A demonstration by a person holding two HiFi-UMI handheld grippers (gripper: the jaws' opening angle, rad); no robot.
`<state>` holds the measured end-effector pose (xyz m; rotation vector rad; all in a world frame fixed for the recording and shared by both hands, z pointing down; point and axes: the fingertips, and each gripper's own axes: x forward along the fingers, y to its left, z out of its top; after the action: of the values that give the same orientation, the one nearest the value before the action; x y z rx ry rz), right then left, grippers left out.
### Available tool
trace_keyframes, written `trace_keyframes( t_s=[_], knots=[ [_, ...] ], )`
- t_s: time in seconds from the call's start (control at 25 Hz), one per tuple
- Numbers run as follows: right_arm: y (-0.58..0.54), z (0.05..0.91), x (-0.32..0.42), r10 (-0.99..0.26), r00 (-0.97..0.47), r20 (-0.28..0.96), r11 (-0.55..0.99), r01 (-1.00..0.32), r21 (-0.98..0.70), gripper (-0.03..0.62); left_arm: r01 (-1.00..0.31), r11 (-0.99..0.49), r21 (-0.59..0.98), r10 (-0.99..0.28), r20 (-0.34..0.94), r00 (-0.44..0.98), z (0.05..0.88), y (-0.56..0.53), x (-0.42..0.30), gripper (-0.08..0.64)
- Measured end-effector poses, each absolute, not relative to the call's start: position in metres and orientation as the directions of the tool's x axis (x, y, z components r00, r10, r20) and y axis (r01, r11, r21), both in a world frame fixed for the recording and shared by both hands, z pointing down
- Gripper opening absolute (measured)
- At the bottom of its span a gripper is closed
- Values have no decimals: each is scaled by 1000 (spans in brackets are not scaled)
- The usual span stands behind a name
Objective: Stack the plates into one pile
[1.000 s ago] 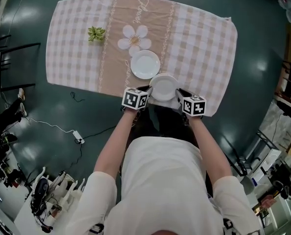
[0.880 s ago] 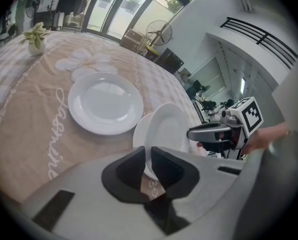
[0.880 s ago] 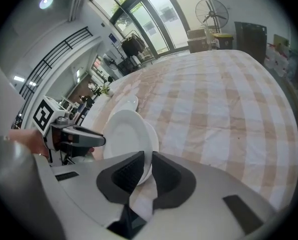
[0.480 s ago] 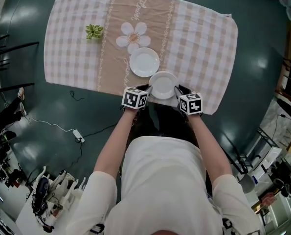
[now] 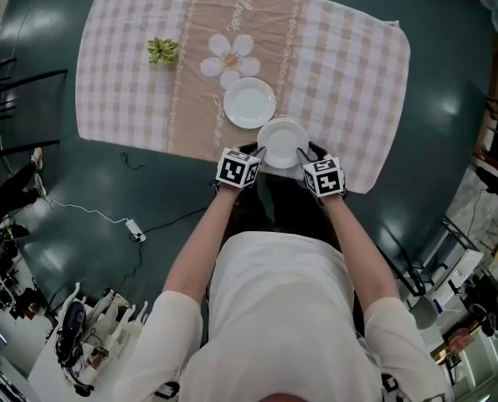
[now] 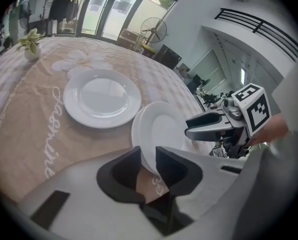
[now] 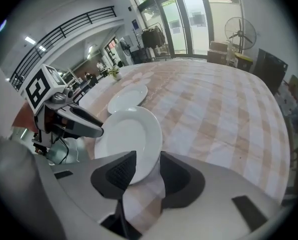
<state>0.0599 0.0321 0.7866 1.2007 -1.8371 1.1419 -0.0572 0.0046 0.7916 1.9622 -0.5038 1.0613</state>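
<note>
Two white plates lie on the checked tablecloth (image 5: 349, 65). The far plate (image 5: 249, 103) (image 6: 101, 96) (image 7: 127, 98) lies flat by the flower print. At the table's front edge, the near plate (image 5: 282, 142) (image 6: 159, 129) (image 7: 128, 134) sits between my two grippers. My left gripper (image 5: 259, 151) (image 6: 150, 159) has the plate's left rim between its jaws, which have just been opening, with a gap showing. On the opposite rim, my right gripper (image 5: 304, 152) (image 7: 147, 170) has also just been opening and stands wide, its pads off the plate.
A small green plant (image 5: 163, 51) (image 6: 30, 40) stands at the cloth's far left. The table's front edge runs right under the near plate. Dark floor with a cable and power strip (image 5: 134, 234) lies to the left of the person.
Both grippers and the near plate have stayed at the table's front edge. The right gripper's cube has rolled a little.
</note>
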Motion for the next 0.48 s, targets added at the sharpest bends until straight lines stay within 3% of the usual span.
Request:
trace_keyframes(
  t_s=[0.24, 0.48],
  knots=[
    [26, 780, 61, -393, -347, 852, 198, -936, -290, 167, -665, -577, 473, 10, 819, 574, 787, 2, -56, 162],
    [19, 775, 62, -405, -344, 847, 203, -937, -284, 167, -667, -570, 480, -7, 809, 588, 782, -4, -60, 176]
  ],
)
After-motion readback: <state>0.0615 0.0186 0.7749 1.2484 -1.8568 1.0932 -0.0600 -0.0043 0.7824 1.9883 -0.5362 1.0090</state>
